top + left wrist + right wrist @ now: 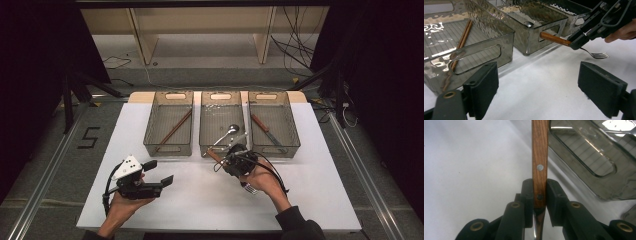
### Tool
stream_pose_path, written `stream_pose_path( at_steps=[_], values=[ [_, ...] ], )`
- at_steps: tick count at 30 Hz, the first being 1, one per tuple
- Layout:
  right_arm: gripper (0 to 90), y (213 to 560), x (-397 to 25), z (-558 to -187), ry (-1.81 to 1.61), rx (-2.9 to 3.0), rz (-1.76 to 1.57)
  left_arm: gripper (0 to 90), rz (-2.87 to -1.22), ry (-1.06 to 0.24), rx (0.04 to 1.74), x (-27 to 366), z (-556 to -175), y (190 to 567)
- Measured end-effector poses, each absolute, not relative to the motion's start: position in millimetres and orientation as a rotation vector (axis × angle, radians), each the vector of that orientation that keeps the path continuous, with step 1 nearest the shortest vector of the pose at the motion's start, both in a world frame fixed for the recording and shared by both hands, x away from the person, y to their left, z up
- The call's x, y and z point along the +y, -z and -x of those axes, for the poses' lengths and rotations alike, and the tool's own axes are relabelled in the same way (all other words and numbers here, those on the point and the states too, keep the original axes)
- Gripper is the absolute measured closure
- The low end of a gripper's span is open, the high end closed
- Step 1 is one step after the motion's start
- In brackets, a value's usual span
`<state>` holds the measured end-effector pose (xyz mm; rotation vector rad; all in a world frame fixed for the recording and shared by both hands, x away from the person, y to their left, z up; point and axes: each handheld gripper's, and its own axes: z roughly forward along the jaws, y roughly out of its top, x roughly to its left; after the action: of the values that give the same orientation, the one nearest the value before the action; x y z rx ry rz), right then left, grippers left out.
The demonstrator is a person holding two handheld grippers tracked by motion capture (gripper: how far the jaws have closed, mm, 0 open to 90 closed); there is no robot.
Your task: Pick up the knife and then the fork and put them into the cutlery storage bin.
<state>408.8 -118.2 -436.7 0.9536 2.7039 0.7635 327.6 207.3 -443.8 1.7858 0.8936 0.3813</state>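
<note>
My right gripper (225, 161) is shut on a fork (214, 155) with a wooden handle, just in front of the middle clear bin (221, 96). In the right gripper view the jaws clamp the low end of the handle (539, 152), which points away past the gripper (539, 192). The left gripper view shows the fork (552, 38) held level above the table, tines (599, 55) toward the person. My left gripper (159, 171) is open over the white table at front left, and nothing lies between its pads (482, 86).
Three clear bins stand in a row at the back of the white table (150, 205). The left bin (168, 149) holds brown chopsticks (175, 127), the middle one a spoon (231, 129), the right bin (295, 136) a wooden-handled knife (265, 128).
</note>
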Motion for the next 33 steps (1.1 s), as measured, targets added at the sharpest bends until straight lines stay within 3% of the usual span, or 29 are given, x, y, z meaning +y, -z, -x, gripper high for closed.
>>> stream_pose_path(
  at_steps=[33],
  values=[
    [77.5,395.3,-138.8,-403.0,-0.948,2.616,-0.954,16.4,-1.786,-0.382,0.895,207.0,-327.5,443.8]
  ],
)
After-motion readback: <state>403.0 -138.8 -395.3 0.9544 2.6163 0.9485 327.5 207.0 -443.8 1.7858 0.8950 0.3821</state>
